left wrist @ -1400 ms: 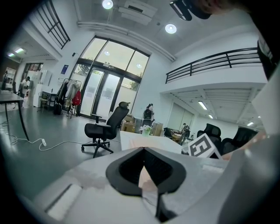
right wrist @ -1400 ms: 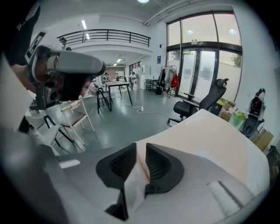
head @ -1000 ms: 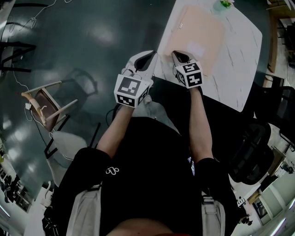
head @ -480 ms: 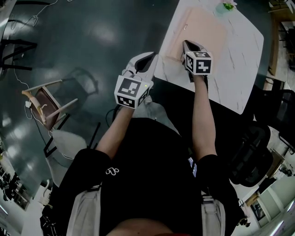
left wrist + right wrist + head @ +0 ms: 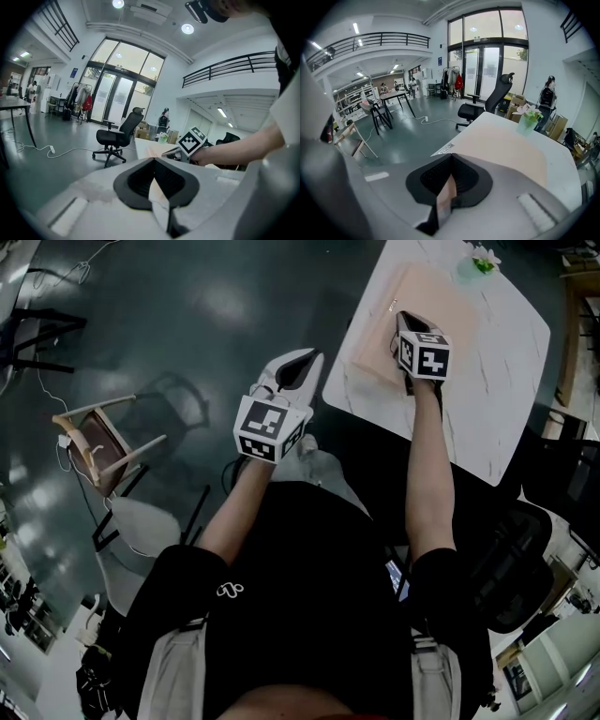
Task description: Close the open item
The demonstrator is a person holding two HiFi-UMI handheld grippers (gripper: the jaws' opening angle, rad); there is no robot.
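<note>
While my right tool point(image 5: 406, 319), jaws pressed together, hangs over the flat peach item point(image 5: 375, 339) at one o'clock on the white surface point(image 5: 487, 409), my left tool point(image 5: 304, 359), also closed and empty, waits at twelve o'clock beyond its edge.

The left gripper point(image 5: 154, 174) has its jaws pressed together. The right gripper point(image 5: 174, 153) sits at one o'clock, an office chair point(image 5: 117, 135) at eleven.

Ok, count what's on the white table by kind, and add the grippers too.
Grippers: 2, the left gripper and the right gripper
Flat peach item: 1
Green cup with a flower: 1
Total: 4
</note>
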